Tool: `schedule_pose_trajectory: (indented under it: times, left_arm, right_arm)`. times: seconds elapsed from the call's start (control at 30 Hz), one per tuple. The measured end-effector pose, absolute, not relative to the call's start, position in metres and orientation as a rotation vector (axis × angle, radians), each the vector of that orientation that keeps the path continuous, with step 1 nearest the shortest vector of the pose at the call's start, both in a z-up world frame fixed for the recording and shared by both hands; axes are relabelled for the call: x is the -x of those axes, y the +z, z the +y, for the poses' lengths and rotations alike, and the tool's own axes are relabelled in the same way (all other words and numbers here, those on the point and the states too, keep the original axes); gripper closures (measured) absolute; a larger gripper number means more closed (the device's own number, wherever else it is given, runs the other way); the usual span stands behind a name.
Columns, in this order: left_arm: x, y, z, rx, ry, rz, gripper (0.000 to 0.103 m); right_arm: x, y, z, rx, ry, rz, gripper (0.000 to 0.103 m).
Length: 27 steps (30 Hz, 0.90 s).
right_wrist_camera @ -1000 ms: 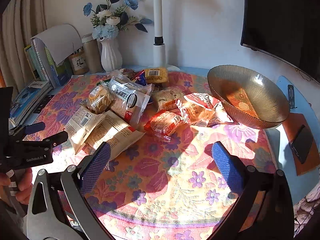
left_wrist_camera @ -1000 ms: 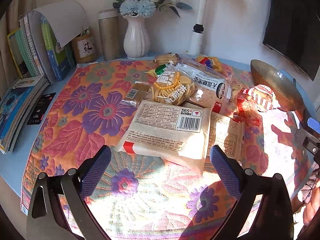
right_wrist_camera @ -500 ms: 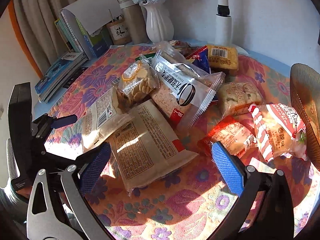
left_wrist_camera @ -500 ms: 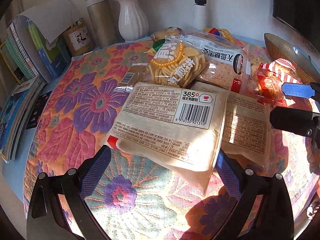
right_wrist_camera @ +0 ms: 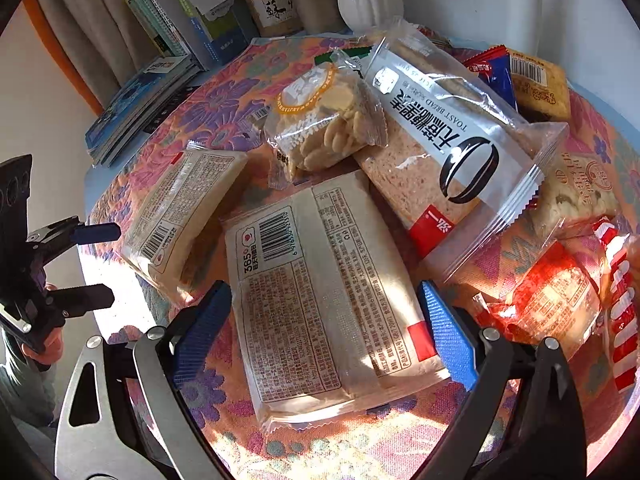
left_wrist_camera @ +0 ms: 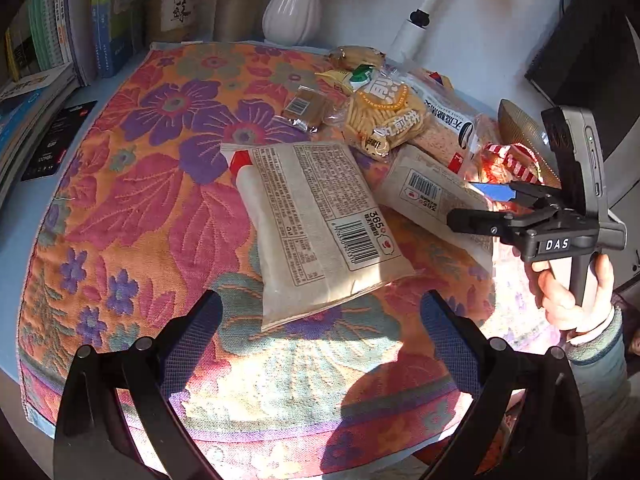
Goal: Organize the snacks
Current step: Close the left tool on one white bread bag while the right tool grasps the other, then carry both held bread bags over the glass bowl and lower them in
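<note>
Two beige bread packets lie on the flowered cloth. One packet (left_wrist_camera: 316,220) lies just ahead of my open left gripper (left_wrist_camera: 320,328). The other packet (right_wrist_camera: 324,292) lies between the open fingers of my right gripper (right_wrist_camera: 324,320), which straddles its near end. The left packet also shows in the right wrist view (right_wrist_camera: 180,208). Behind them lie a biscuit bag (right_wrist_camera: 324,120), a toast bread bag (right_wrist_camera: 444,136) and red snack packs (right_wrist_camera: 560,292). The right gripper shows in the left wrist view (left_wrist_camera: 476,204), open.
A brown ribbed bowl (left_wrist_camera: 516,120) stands at the far right behind the snacks. A white vase (left_wrist_camera: 292,8), a jar and stacked books (left_wrist_camera: 36,60) line the back and left. A lamp pole (left_wrist_camera: 420,12) stands behind the pile.
Both grippers have moved closer to the bread packets. The right gripper has come down around the near end of its packet. The left view has swung to the right.
</note>
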<state>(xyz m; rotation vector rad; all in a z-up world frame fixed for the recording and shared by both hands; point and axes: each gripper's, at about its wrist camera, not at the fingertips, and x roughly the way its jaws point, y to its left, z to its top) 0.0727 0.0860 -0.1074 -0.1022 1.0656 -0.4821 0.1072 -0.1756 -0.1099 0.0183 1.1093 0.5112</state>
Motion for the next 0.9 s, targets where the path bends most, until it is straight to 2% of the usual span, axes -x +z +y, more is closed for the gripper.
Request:
schedule_pose_trajectory:
  times: [0.27, 0.47, 0.5, 0.63, 0.67, 0.7, 0.8, 0.9]
  left_arm:
    - [-0.128, -0.131, 0.058, 0.099, -0.369, 1.149, 0.005]
    - [-0.139, -0.139, 0.028, -0.072, -0.286, 1.133, 0.005]
    - [-0.139, -0.140, 0.024, -0.094, -0.276, 1.129, 0.005]
    - [-0.136, -0.142, 0.018, -0.148, -0.254, 1.107, 0.005]
    - [-0.135, -0.142, 0.020, -0.153, -0.252, 1.100, 0.005]
    - [-0.132, -0.142, 0.020, -0.156, -0.251, 1.093, 0.006]
    - [-0.121, -0.138, 0.024, -0.164, -0.264, 1.065, 0.020]
    - [-0.112, -0.135, 0.025, -0.158, -0.281, 1.063, 0.023]
  right_arm:
    - [-0.092, -0.120, -0.163, -0.017, 0.472, 1.125, 0.004]
    - [-0.089, -0.123, -0.150, 0.048, 0.389, 1.086, 0.003]
    - [-0.087, -0.123, -0.147, 0.066, 0.372, 1.075, 0.004]
    - [-0.080, -0.123, -0.148, 0.093, 0.317, 1.040, 0.020]
    - [-0.077, -0.122, -0.151, 0.077, 0.319, 1.039, 0.020]
    - [-0.074, -0.121, -0.152, 0.066, 0.315, 1.041, 0.021]
    - [-0.062, -0.121, -0.153, 0.066, 0.293, 1.033, 0.021]
    - [-0.047, -0.119, -0.154, 0.054, 0.288, 1.031, 0.022]
